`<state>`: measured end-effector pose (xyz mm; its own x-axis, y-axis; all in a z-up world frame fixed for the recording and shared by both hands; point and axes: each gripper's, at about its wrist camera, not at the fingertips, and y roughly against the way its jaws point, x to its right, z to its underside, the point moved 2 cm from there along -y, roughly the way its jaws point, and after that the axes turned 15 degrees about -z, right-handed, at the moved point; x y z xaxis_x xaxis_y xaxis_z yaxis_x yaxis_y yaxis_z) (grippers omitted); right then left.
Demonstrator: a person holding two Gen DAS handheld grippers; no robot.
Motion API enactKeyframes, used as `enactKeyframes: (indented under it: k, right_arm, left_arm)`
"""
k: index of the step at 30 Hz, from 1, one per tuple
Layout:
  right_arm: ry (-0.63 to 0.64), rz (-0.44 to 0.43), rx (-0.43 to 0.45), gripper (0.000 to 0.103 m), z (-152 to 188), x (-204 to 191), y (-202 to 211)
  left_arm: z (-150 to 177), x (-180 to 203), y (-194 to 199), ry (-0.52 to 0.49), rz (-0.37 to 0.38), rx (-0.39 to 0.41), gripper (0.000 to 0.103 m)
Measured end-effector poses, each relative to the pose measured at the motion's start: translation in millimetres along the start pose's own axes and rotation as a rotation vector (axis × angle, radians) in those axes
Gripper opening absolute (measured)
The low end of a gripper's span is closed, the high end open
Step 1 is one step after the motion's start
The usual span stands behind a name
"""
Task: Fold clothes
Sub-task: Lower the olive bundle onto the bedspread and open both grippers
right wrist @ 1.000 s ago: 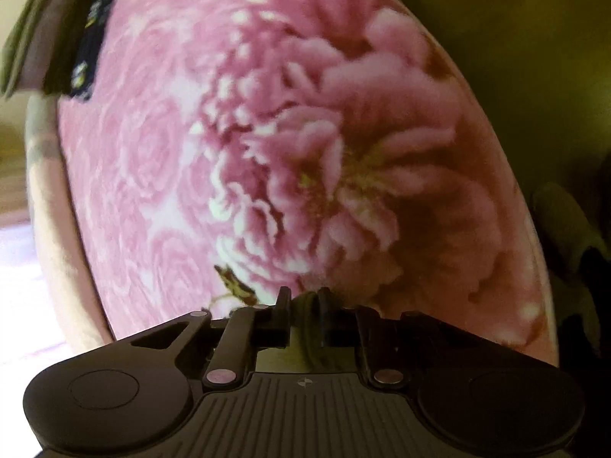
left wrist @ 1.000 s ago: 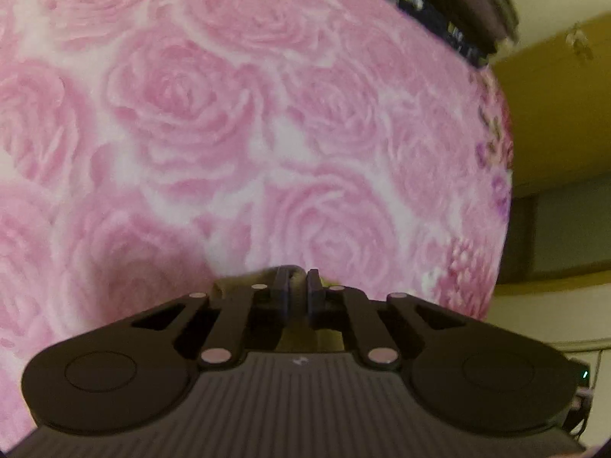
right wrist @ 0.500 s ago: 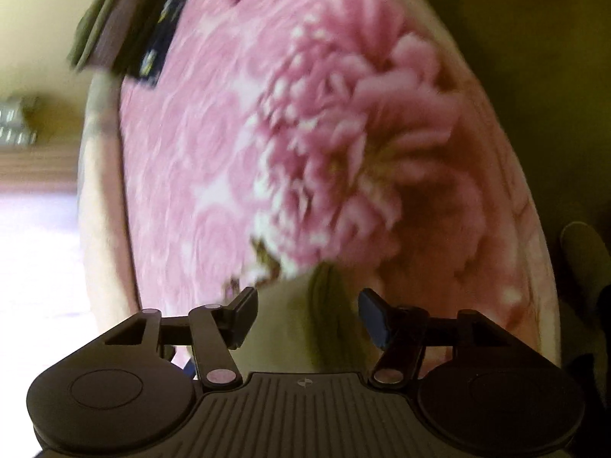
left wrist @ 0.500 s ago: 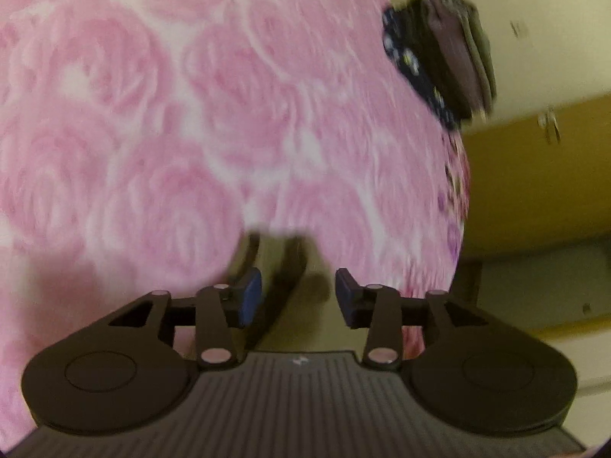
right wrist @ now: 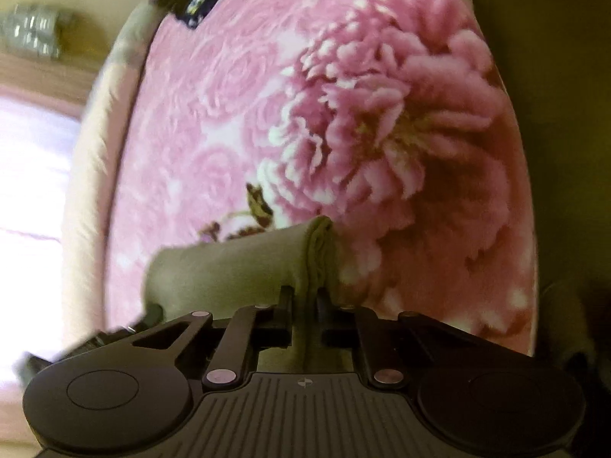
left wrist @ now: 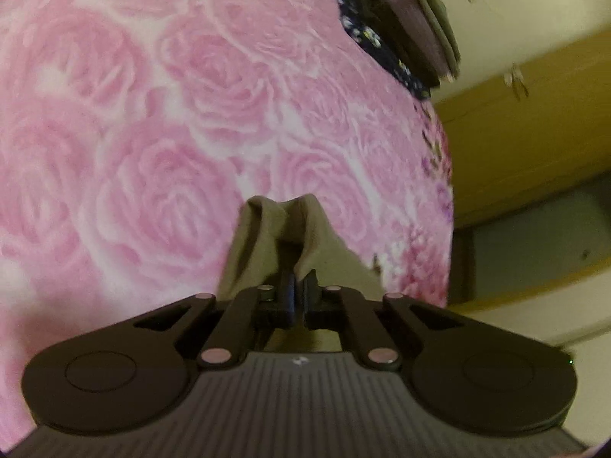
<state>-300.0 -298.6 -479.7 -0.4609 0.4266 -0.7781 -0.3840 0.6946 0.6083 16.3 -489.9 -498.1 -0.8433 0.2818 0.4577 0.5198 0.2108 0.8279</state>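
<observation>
Currently, both of your grippers are clamped on the same olive-green garment (left wrist: pixel 263 244), which sits over the pink rose-print blanket (left wrist: pixel 160 122), the reference surface for all positions below. Your left gripper (left wrist: pixel 296 286) has its jaws closing, and a bunched peak of the garment is pinched between them; the cloth rises in two folds just ahead of the fingertips and drapes down on both sides, covering the near edge of the blanket. Your right gripper (right wrist: pixel 305 294) has its jaws closing as well, with a folded edge of the garment (right wrist: pixel 244 267) pressed between the pads; from that edge the cloth runs leftward as a rolled band across the near part of the blanket (right wrist: pixel 236 107), directly below the large pink bloom printed on it. Whether the garment hangs clear of the blanket or rests on it cannot be determined from these close, distorted views. At the far corner of the blanket, a stack of folded clothes (left wrist: pixel 408 26) is visible: a dark floral-print piece lies against the blanket, with brown and grey pieces above it. Beyond the blanket's right edge in the left wrist view stands a yellow-brown wooden cabinet (left wrist: pixel 534 126).
</observation>
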Motion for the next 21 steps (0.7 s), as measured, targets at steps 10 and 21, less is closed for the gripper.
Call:
enactKeyframes:
  k: [10,21]
  right_arm:
    - [0.037,-0.023,-0.029,0.060,12,-5,17]
    - [0.074,-0.025,-0.134,0.012,49,-6,5]
  left_arm:
    - [24,-18,20,0.141,-0.034,-0.058,0.032]
    - [60,-25,34,0.062,-0.089,-0.024,0.002]
